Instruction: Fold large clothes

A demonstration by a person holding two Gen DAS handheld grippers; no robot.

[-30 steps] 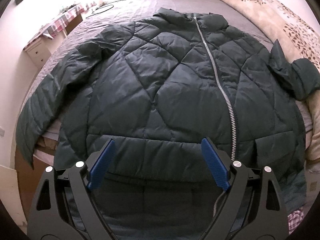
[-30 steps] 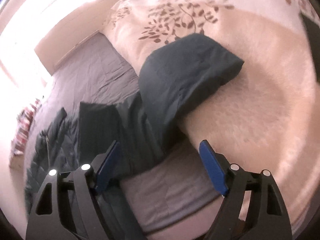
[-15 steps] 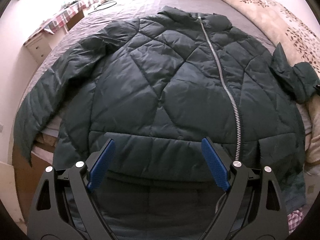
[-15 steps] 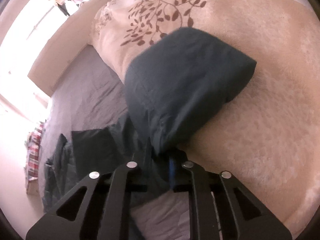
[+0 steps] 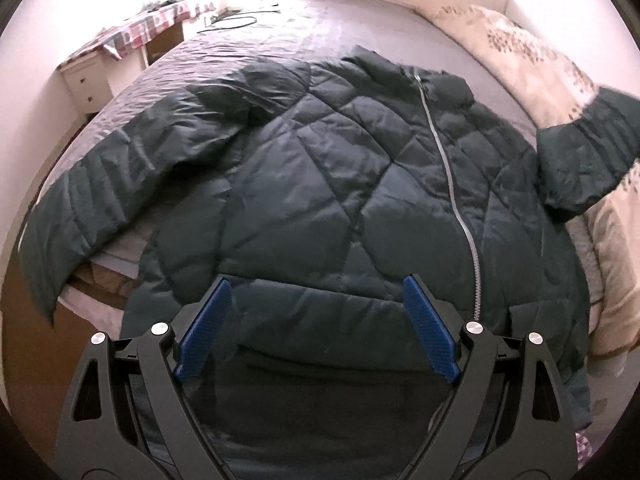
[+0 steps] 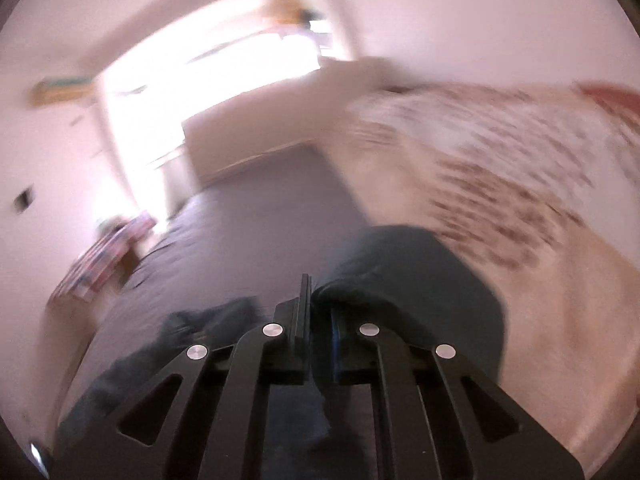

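Observation:
A dark green quilted jacket lies front up on the bed, its silver zipper closed. Its left sleeve hangs over the bed's left edge. My left gripper is open and empty, hovering above the jacket's hem. My right gripper is shut on the jacket's right sleeve and holds it lifted; that sleeve also shows raised at the right in the left wrist view. The right wrist view is blurred.
The grey bedsheet stretches to the headboard. A beige leaf-print duvet lies along the right side. A white nightstand with a plaid cloth stands at the far left. A bright window is behind the bed.
My right gripper closed on the right sleeve and lifted it off the duvet, tilting up toward the window. My left gripper stayed open, drawing back slightly over the hem.

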